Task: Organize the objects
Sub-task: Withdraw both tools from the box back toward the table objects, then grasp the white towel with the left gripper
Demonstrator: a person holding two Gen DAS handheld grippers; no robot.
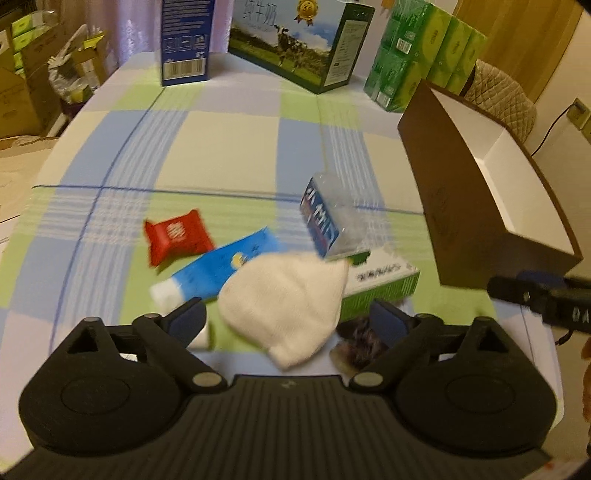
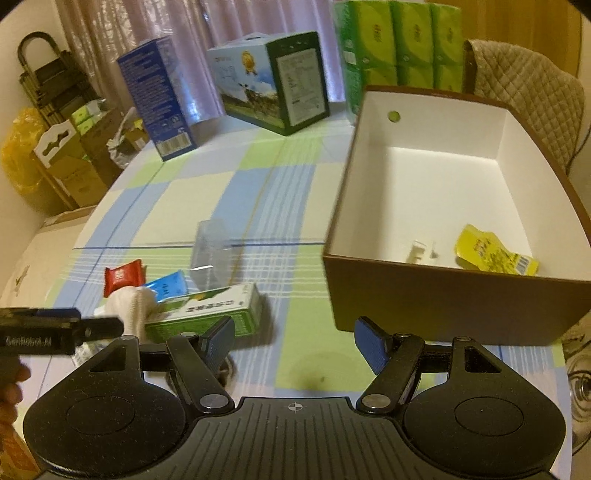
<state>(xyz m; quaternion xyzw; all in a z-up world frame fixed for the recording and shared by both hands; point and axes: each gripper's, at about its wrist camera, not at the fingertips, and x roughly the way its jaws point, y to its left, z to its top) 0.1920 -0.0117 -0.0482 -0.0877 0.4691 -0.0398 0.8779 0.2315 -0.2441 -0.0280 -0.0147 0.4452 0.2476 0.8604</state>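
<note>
White cloth point(image 1: 286, 306) lies on the checked tabletop point(image 1: 229, 144) over a blue tube point(image 1: 218, 267) and a green carton point(image 1: 384, 284) — red packet point(image 1: 177, 236) just beside. I hold my left tool point(image 1: 288, 319) and right tool point(image 2: 293, 341) wide apart, both empty — the brown box point(image 2: 454, 291) contains a yellow sachet point(image 2: 493, 254).

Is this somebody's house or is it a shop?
Most likely a room in someone's home. There is a table with a checked tablecloth, a curtain behind it and a chair with a quilted cover. The milk carton and packs of tissues look like household supplies.
</note>
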